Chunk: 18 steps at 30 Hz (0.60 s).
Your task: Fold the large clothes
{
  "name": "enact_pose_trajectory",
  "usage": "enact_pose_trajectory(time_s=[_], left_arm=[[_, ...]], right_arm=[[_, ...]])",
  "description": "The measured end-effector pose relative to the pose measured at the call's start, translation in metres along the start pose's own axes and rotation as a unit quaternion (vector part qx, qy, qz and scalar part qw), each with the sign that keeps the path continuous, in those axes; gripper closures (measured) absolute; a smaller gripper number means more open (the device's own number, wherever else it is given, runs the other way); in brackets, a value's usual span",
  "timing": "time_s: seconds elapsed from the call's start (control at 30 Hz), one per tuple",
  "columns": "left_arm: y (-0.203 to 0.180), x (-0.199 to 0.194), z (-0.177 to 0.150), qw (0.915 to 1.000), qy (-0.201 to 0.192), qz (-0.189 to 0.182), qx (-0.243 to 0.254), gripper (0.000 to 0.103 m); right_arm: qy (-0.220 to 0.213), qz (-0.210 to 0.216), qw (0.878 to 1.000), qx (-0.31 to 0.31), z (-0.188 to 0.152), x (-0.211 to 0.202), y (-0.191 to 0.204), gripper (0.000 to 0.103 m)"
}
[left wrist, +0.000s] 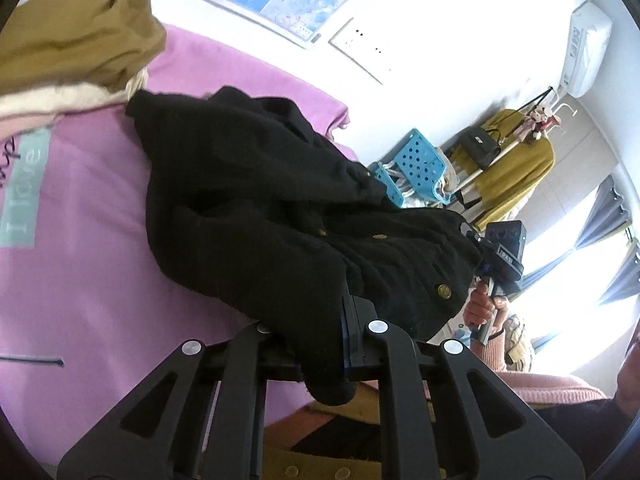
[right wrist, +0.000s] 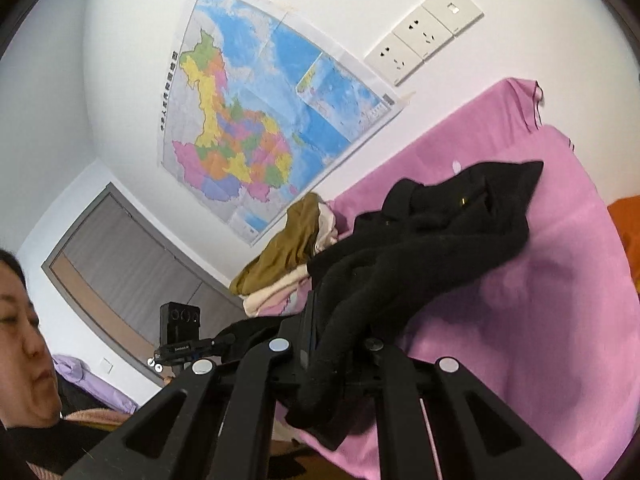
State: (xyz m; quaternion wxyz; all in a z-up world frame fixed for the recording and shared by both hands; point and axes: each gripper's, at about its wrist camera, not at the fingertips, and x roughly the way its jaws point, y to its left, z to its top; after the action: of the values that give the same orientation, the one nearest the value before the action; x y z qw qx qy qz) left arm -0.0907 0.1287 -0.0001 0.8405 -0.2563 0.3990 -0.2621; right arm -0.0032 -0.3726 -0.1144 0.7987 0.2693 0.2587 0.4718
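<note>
A black fleece coat with gold buttons (left wrist: 260, 208) lies bunched on a pink bedsheet (left wrist: 80, 280); it also shows in the right wrist view (right wrist: 432, 232). My left gripper (left wrist: 324, 344) is shut on an edge of the coat, with fabric draped over its jaws. My right gripper (right wrist: 332, 344) is shut on another edge of the coat, which hangs down between its fingers. The right gripper's handle and the hand on it show in the left wrist view (left wrist: 496, 280); the left gripper shows in the right wrist view (right wrist: 180, 332).
A pile of mustard and cream clothes (left wrist: 76, 40) lies at the bed's far side (right wrist: 288, 248). A blue perforated basket (left wrist: 420, 164) and a rack with a yellow garment (left wrist: 516, 172) stand beyond the bed. A map (right wrist: 256, 120) and wall sockets (right wrist: 424, 36) are on the wall.
</note>
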Motion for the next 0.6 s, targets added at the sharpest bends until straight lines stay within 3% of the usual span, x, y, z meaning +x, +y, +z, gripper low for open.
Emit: enact_pose_trajectory(time_s=[0.17, 0.23, 0.3, 0.43, 0.47, 0.5, 0.53, 0.6], left_arm=[[-0.003, 0.003, 0.004, 0.9997, 0.013, 0.009, 0.018, 0.086], [0.001, 0.009, -0.004, 0.9989, 0.023, 0.035, 0.022, 0.081], [0.010, 0.018, -0.018, 0.9980, 0.049, 0.032, 0.020, 0.060], [0.027, 0.034, -0.045, 0.9936, 0.089, 0.068, 0.011, 0.048], [0.030, 0.035, -0.050, 0.9930, 0.095, 0.069, 0.009, 0.037], [0.034, 0.035, -0.057, 0.9927, 0.098, 0.071, 0.006, 0.026], [0.036, 0.034, -0.061, 0.9930, 0.094, 0.071, 0.006, 0.023], [0.037, 0.030, -0.067, 0.9932, 0.086, 0.078, 0.014, 0.019]], right_arm=[[0.004, -0.006, 1.000, -0.009, 0.006, 0.004, 0.001, 0.096], [0.016, -0.023, 1.000, -0.007, -0.002, 0.007, -0.005, 0.096], [0.028, -0.041, 0.999, -0.001, -0.012, 0.007, -0.013, 0.095], [0.052, -0.073, 0.995, 0.032, -0.036, 0.004, -0.035, 0.092], [0.059, -0.084, 0.994, 0.032, -0.040, 0.003, -0.038, 0.090], [0.068, -0.100, 0.992, 0.029, -0.047, 0.001, -0.040, 0.080], [0.070, -0.103, 0.992, 0.034, -0.053, -0.001, -0.043, 0.072], [0.074, -0.101, 0.991, 0.040, -0.061, -0.004, -0.045, 0.037]])
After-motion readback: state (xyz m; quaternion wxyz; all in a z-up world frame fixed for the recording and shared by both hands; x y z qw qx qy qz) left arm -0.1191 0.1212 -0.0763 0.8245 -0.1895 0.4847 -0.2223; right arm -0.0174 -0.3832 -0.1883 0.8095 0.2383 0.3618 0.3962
